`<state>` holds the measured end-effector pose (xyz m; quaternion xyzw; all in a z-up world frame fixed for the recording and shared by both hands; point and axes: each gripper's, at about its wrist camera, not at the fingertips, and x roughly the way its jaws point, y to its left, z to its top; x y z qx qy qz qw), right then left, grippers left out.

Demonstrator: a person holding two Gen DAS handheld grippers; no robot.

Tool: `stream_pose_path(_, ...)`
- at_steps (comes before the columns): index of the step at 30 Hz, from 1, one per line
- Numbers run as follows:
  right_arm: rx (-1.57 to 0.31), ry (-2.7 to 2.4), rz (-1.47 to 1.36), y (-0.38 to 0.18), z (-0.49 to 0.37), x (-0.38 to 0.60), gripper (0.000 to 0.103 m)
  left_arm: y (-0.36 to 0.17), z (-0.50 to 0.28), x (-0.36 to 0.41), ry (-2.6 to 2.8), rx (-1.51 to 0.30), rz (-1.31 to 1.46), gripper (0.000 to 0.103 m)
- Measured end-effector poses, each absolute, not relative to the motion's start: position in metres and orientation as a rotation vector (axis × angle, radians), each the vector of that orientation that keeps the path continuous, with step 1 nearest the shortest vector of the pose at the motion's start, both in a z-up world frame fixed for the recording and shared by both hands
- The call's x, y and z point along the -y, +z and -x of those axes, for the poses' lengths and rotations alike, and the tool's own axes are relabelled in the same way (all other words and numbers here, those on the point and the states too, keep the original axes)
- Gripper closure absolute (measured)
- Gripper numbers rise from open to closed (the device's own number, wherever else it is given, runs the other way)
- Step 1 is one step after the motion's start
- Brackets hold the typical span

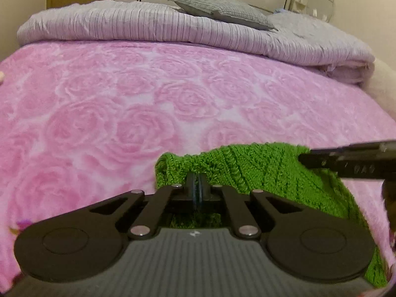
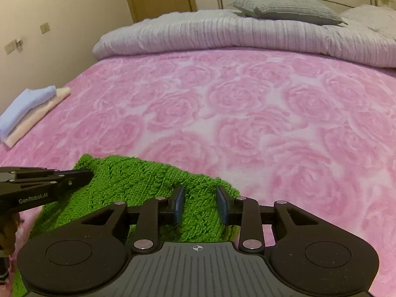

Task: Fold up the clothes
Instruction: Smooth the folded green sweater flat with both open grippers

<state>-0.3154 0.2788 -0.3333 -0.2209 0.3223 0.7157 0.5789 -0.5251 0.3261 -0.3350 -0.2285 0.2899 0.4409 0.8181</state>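
A green knitted garment (image 1: 259,170) lies on the pink rose-patterned bed cover (image 1: 123,104), close in front of both grippers. My left gripper (image 1: 197,180) is shut, its fingers pinching the garment's near left edge. It also shows in the right wrist view (image 2: 84,174) at the garment's left side. My right gripper (image 2: 200,201) is open over the garment's right part (image 2: 138,180), with knit between the blue pads (image 2: 178,204). It enters the left wrist view (image 1: 307,159) from the right.
A folded lilac striped duvet (image 1: 173,29) with a grey pillow (image 1: 222,10) lies at the head of the bed. Two folded cloths, pale blue on cream (image 2: 27,109), sit at the bed's left edge. A wall and door stand behind.
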Motion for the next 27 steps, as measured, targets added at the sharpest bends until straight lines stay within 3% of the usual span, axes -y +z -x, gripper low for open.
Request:
stream_pose_path(8,-0.85,1.671,0.352,-0.295,0.306,-0.195,0.07,-0.299,0.541,-0.252,0.837,-0.601,0.521,0.1)
stream_pose_path(16,-0.825,1.668,0.515,-0.322,0.351,-0.132,0.07,-0.326,0.54,-0.208,0.869,-0.627,0.66,0.096)
stream_pose_path(20,-0.849,1.636,0.541,-0.316,0.356,-0.14,0.07,-0.301,0.536,-0.203,0.926,-0.656,0.685,0.096)
stream_pose_path(24,-0.88,1.605,0.506,-0.296,0.352,-0.115,0.062,-0.283,0.538,-0.172,0.962,-0.666,0.658,0.087)
stream_pose_path(27,-0.921,1.554,0.502,-0.288,0.353,-0.095,0.061,-0.277,0.544,-0.15,0.975,-0.662,0.673,0.082)
